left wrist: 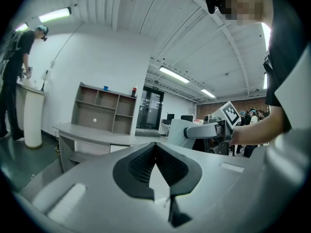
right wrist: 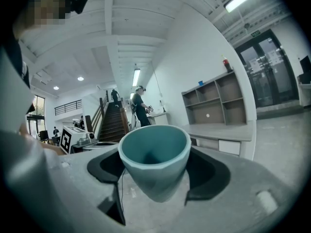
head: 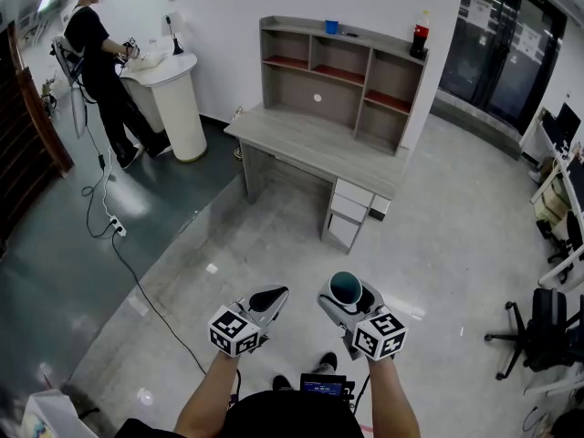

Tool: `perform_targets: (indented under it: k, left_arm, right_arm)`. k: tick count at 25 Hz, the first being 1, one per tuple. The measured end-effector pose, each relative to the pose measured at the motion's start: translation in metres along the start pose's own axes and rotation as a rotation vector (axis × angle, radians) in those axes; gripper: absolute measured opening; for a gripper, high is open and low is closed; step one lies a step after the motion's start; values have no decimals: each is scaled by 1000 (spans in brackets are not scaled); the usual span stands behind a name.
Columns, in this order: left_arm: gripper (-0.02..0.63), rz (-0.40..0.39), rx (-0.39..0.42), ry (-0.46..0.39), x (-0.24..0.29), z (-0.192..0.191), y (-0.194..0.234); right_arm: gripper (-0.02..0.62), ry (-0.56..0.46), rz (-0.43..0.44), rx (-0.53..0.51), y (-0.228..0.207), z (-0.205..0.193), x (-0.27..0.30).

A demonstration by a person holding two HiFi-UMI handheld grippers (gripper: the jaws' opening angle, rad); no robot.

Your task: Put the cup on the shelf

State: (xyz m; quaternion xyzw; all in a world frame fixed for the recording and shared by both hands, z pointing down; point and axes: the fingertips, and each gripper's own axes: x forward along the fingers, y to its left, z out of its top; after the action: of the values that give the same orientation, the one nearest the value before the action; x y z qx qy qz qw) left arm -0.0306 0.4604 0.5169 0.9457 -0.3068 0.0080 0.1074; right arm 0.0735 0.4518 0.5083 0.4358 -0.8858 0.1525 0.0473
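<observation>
Cup (head: 346, 287) walls mostly behind fingers (head: 329, 307)

Open floor (head: 265, 245) before desk (head: 310, 144), bottle (head: 420, 35) atop shelf (head: 339, 80)

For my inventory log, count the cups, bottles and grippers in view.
Cups: 2, teal cup and blue cup
Bottle: 1
Grippers: 2, left gripper and right gripper
Total: 5

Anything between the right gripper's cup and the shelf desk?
Head view: only bare floor lies between the right gripper, holding the cup, and the desk under the shelf.
</observation>
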Motion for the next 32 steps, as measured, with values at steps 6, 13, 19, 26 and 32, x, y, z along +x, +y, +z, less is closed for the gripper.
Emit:
perform_targets:
  k: [6,13,19,26,32]
  left_arm:
    - [2,-3,-1,2,-3,0,-1]
    - [2,-5,-30,17,5,-13,3]
    - [2,-5,-31,35,35,-12,28]
    - [2,13,-35,49,81,2,76]
    - [2,36,-33,52,122,18,120]
  right_arm:
    - [377,-4,-7,12,2,1,-3]
    - [376,8,-12,37,-6,-8,0]
    - [376,4,-13,48,-42,2,27]
    - [376,18,9,55,-85,22,74]
    - [377,20,28,60,-130,45,117]
